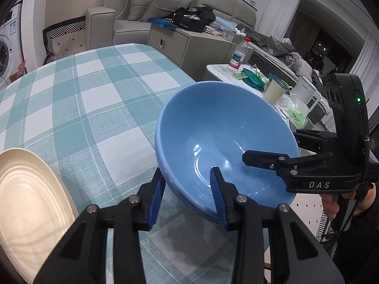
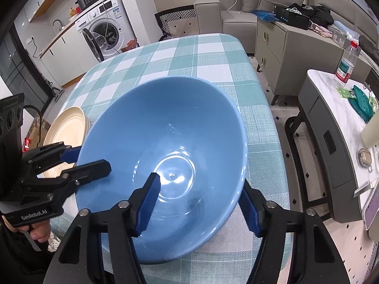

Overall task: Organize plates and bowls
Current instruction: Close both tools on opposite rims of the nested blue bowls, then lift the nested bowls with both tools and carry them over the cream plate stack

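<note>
On the checked bench [image 1: 99, 99], left hand-held gripper [image 1: 187, 187] and right hand-held gripper [image 2: 200, 201] each straddling the rim of the tilted blue bowl [image 2: 165, 127], pad contact unclear, beside a cream plate [image 1: 28, 203].

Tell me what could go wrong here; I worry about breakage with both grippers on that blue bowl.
1. The glossy blue ceramic bowl is tilted, and each gripper, left gripper and right gripper, only straddles a thin stretch of rim; it could slip or twist out.
2. The bowl sits near the edge of the teal checked tablecloth, so a slip might send it to the floor.
3. The cream ridged plate lies close by; a swing could knock it.
</note>
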Tool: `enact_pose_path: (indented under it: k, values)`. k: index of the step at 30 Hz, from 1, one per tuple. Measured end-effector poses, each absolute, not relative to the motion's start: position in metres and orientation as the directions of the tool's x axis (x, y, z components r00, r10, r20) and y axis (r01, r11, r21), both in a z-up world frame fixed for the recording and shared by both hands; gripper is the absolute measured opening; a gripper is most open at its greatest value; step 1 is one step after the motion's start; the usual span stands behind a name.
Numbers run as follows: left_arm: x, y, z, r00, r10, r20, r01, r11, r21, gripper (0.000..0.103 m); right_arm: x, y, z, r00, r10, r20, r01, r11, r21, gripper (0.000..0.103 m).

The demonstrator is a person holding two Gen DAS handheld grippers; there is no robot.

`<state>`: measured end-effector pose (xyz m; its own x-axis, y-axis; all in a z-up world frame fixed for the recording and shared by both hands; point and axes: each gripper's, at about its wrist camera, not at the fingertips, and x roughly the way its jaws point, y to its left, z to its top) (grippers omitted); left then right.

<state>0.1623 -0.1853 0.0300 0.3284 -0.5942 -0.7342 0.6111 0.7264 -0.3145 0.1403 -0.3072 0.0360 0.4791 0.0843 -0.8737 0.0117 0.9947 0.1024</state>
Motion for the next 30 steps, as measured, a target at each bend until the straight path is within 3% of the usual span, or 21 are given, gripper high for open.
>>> enact_pose_path:
  k: [30]
  values:
    - [0.159, -0.166, 0.046, 0.391, -0.565, -0.726, 0.586, 0.761, -0.277, 0.035, 0.143, -0.293, 0.041, 0.465, 0.124, -0.877, -0.008, 0.991, 0.136, 0.055]
